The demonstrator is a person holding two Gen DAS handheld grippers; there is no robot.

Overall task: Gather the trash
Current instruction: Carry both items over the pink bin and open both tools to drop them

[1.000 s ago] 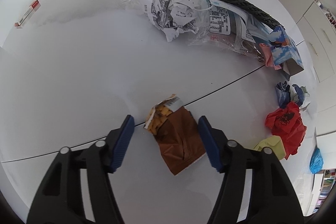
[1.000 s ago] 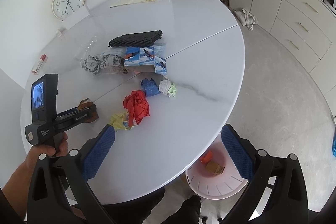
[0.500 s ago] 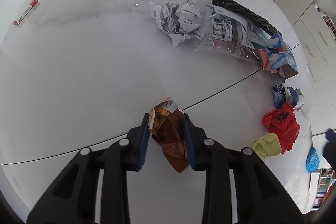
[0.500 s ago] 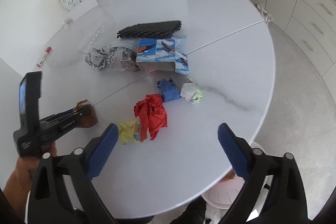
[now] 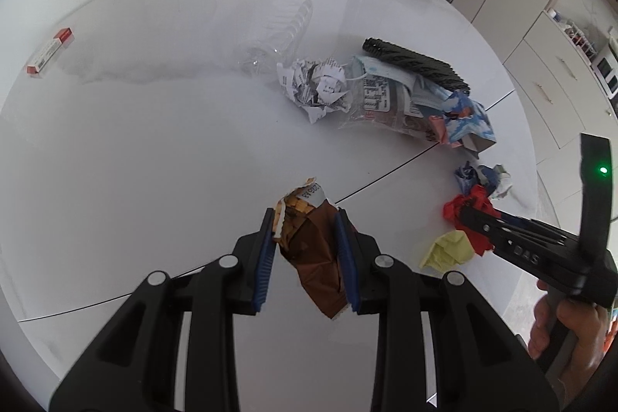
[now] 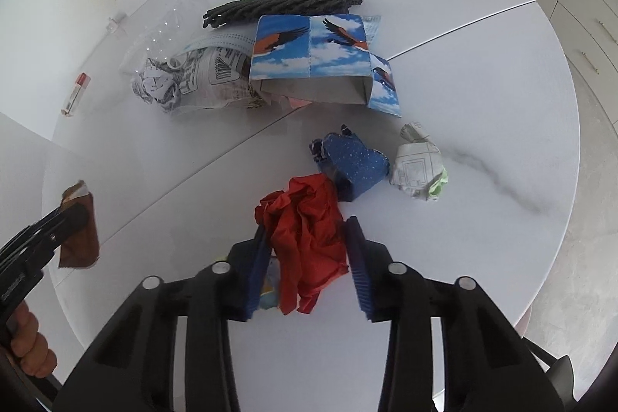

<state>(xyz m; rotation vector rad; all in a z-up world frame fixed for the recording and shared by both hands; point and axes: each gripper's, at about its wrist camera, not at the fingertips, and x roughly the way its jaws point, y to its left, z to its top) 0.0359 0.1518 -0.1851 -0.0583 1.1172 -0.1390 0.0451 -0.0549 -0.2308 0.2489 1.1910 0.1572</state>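
A brown snack wrapper [image 5: 313,257] with torn orange contents hangs just above the white round table [image 5: 154,141], and my left gripper [image 5: 305,219] is shut on it. The right wrist view shows the same wrapper [image 6: 79,242] at the far left. A crumpled red wad [image 6: 309,246] lies near the table's front edge. My right gripper [image 6: 307,230] straddles it, its jaws closing, both blue pads touching the wad's sides. A yellow wad [image 5: 450,251] lies right beside the red one, partly hidden under the right gripper's left finger.
Just beyond the red wad lie a blue wad [image 6: 355,165] and a white-green paper ball [image 6: 417,168]. Farther back are a sky-print carton [image 6: 320,53], black mesh [image 6: 286,2], crumpled newspaper [image 6: 158,87] and a clear plastic tray [image 5: 278,33]. A small red-white box [image 5: 48,51] lies far left.
My left gripper closed on the brown wrapper and lifted it off the table. My right gripper came down over the table to the red wad and its jaws narrowed around it.
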